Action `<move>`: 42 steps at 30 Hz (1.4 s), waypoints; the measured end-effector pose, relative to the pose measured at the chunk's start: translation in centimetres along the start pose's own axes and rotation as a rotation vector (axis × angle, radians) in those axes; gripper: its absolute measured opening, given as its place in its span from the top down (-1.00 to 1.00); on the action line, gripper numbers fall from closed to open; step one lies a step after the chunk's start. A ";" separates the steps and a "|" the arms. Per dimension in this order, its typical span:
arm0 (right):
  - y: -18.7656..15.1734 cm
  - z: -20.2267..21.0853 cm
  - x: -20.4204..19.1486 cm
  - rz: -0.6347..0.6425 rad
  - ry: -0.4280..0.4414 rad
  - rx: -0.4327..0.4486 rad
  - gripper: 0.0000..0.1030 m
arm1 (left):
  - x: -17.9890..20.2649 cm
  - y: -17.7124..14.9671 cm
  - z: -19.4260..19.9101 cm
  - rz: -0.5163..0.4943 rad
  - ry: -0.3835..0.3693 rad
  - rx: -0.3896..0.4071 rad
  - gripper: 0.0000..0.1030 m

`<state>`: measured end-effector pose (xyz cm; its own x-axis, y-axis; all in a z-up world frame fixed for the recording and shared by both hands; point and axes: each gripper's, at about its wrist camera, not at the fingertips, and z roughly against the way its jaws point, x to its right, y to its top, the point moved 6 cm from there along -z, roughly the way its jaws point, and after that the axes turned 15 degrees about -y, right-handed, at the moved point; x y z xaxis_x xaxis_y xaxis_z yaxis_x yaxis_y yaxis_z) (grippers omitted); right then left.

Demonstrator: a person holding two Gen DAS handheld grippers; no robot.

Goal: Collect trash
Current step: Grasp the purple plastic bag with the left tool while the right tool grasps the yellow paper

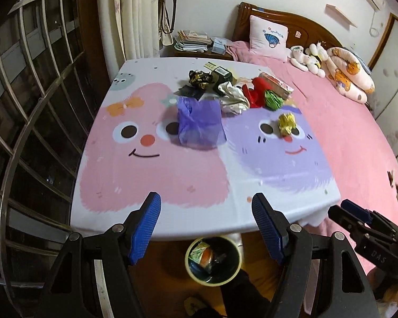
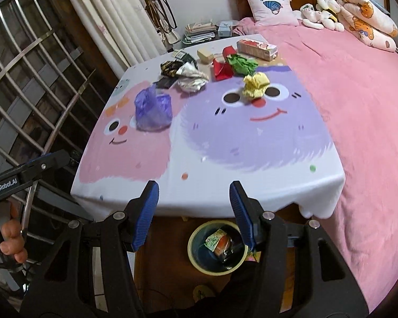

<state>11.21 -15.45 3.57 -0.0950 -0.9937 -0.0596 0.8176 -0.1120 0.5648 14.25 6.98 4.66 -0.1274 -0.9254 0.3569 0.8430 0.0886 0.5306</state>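
Two cartoon faces cover the table (image 1: 156, 185) filling mid-frame, with trash (image 1: 233, 90) heaped at its upper centre. Lower centre, a bin (image 1: 213, 261) on the floor holds wrappers. Left gripper (image 1: 206, 228) and right gripper (image 2: 194, 213) both gape, nothing between their jaws.

Purple bag (image 1: 199, 122), gold wrapper (image 1: 286, 123), possibly green paper (image 1: 273, 99), pink bedspread (image 1: 353, 132)

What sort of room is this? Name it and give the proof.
A bedroom, most likely: a pink-covered bed with a wooden headboard, a pillow and stuffed toys, beside a cluttered nightstand.
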 end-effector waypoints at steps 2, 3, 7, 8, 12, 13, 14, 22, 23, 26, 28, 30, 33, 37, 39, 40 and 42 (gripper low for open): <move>1.7 -1.1 0.5 -0.006 0.002 -0.005 -0.07 | -0.1 1.4 -1.2 0.021 -0.002 -0.009 -0.40; 2.7 -1.7 0.8 -0.009 0.008 -0.010 -0.07 | 0.0 2.0 -1.8 0.027 -0.002 -0.012 -0.40; 6.8 -5.1 2.2 -0.017 0.017 -0.037 -0.07 | -0.4 5.5 -5.6 0.071 0.021 -0.029 -0.40; 7.7 -6.0 2.5 -0.017 0.017 -0.045 -0.07 | -0.5 6.4 -6.7 0.085 0.030 -0.033 -0.40; 11.9 -10.4 4.1 -0.020 0.036 -0.082 -0.07 | -1.6 9.4 -11.0 0.134 0.056 -0.049 -0.40; 12.7 -11.5 4.5 -0.021 0.038 -0.090 -0.07 | -1.9 10.2 -12.2 0.147 0.062 -0.056 -0.40; 13.4 -12.5 4.8 -0.021 0.039 -0.097 -0.07 | -2.4 11.1 -13.6 0.167 0.069 -0.065 -0.40; 19.6 -21.8 8.9 -0.076 0.037 -0.175 -0.07 | -6.5 14.7 -20.0 0.324 0.089 -0.083 -0.40; 20.2 -22.7 9.4 -0.088 0.040 -0.183 -0.07 | -6.9 15.0 -20.8 0.342 0.093 -0.085 -0.40; 21.4 -25.4 10.7 -0.104 0.039 -0.203 -0.07 | -8.2 15.6 -22.7 0.372 0.114 -0.095 -0.40; 21.8 -26.9 11.1 -0.095 0.034 -0.214 -0.07 | -8.8 15.6 -23.9 0.380 0.130 -0.108 -0.40; 21.9 -28.3 11.1 -0.080 0.033 -0.227 -0.07 | -9.5 15.4 -25.1 0.392 0.146 -0.128 -0.40; 21.2 -29.7 10.7 -0.052 0.047 -0.261 -0.07 | -10.7 14.6 -26.5 0.410 0.171 -0.144 -0.40; 20.1 -30.5 9.2 0.006 0.072 -0.282 -0.07 | -11.7 13.6 -27.9 0.445 0.185 -0.166 -0.40; 19.6 -30.7 8.3 0.045 0.075 -0.281 -0.03 | -11.8 13.1 -28.5 0.448 0.193 -0.178 -0.40; 19.4 -30.8 7.9 0.065 0.073 -0.281 0.01 | -11.8 12.9 -28.9 0.442 0.205 -0.188 -0.40; 18.8 -31.1 6.9 0.104 0.081 -0.282 0.25 | -11.7 12.7 -29.4 0.431 0.213 -0.197 -0.40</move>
<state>43.58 -24.53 -11.78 0.0337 -0.9958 -0.0852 0.9471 0.0046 0.3209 41.83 8.09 -15.43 0.3456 -0.8763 0.3357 0.8801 0.4267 0.2080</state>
